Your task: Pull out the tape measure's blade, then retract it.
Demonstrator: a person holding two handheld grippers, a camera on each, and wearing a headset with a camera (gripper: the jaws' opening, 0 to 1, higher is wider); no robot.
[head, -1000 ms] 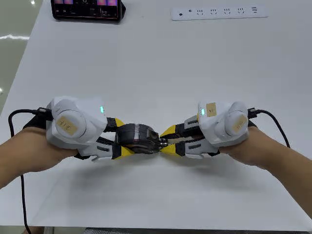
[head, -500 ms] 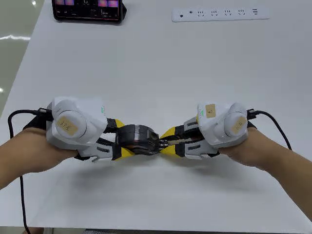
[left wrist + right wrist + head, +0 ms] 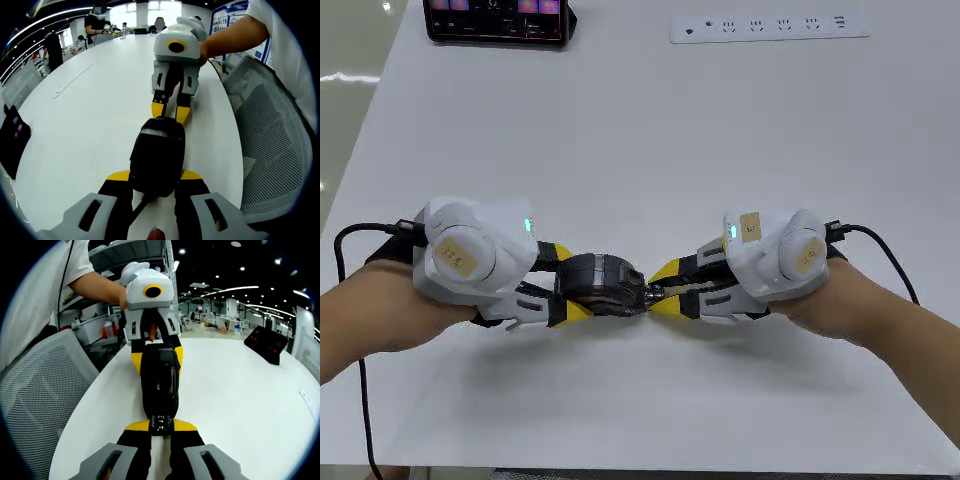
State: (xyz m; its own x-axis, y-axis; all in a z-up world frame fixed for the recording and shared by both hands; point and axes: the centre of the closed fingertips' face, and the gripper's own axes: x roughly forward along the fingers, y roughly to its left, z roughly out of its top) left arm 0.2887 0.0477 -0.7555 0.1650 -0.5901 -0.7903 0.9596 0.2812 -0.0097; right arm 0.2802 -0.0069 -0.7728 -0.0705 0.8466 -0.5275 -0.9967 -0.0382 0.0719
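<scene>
White workbench, bright open office, tape measure, power strip

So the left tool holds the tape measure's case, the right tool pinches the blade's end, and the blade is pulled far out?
Not far out: in the head view the right tool sits right against the tape measure held by the left tool, so hardly any blade shows.

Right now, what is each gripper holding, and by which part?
The left gripper clamps the tape measure by the sides of its case. The right gripper pinches its end hook.
</scene>
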